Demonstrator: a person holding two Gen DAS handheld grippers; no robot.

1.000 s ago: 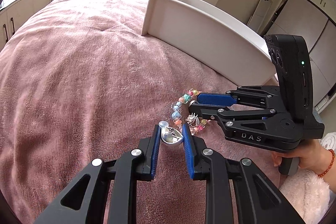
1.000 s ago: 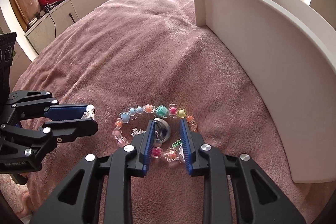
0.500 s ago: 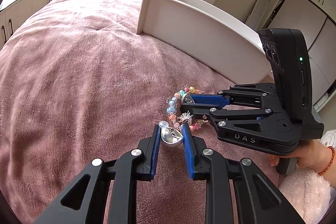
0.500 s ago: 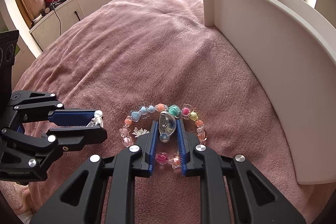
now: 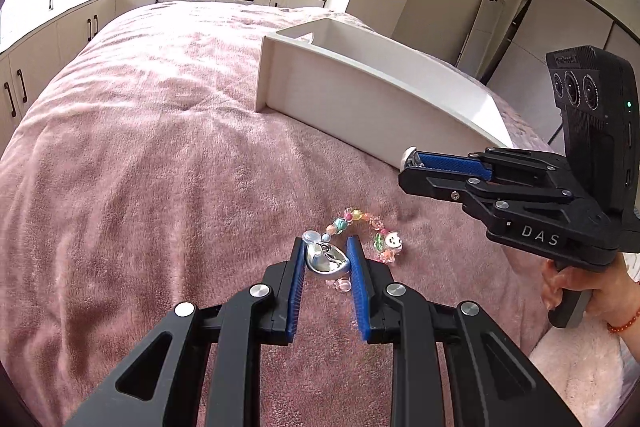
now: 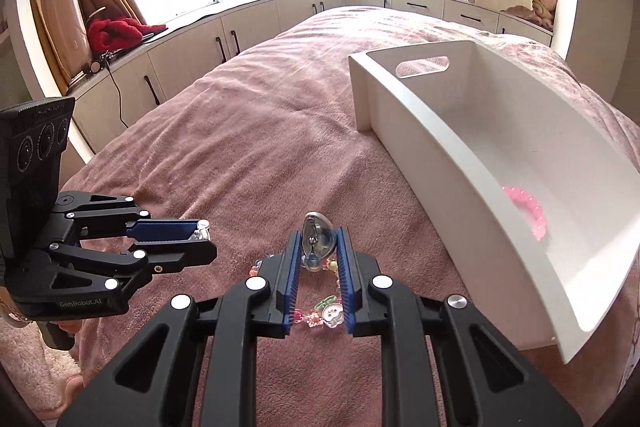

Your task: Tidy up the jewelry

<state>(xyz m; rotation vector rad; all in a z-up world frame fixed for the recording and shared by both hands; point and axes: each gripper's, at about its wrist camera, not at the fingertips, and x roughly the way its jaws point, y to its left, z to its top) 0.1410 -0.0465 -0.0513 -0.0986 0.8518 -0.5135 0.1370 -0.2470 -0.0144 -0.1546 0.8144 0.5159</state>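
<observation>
Left wrist view: my left gripper (image 5: 327, 259) is pinching a small silver earring (image 5: 325, 261) at the very tips of its pads. The grip looks shallow, so I judge a tilt or jolt could drop it into the plush blanket (image 5: 160, 167), where it would be hard to spot. The beaded bracelet (image 5: 368, 231) lies on the blanket just beyond, untouched. To the right, the right gripper (image 5: 412, 163) hangs above the bed, near the white box (image 5: 360, 99); the blanket to the left is open.

Right wrist view: my right gripper (image 6: 317, 247) is pressed onto a second silver earring (image 6: 316, 233), which sticks up past the pads and could pivot out. The box (image 6: 440, 163) sits to the right, open on top, with a pink bracelet (image 6: 528, 209) inside. Its near wall is tall, so carrying low risks clipping the rim (image 6: 424, 131). The left gripper (image 6: 202, 235) is close on the left, so swinging that way risks a knock.
</observation>
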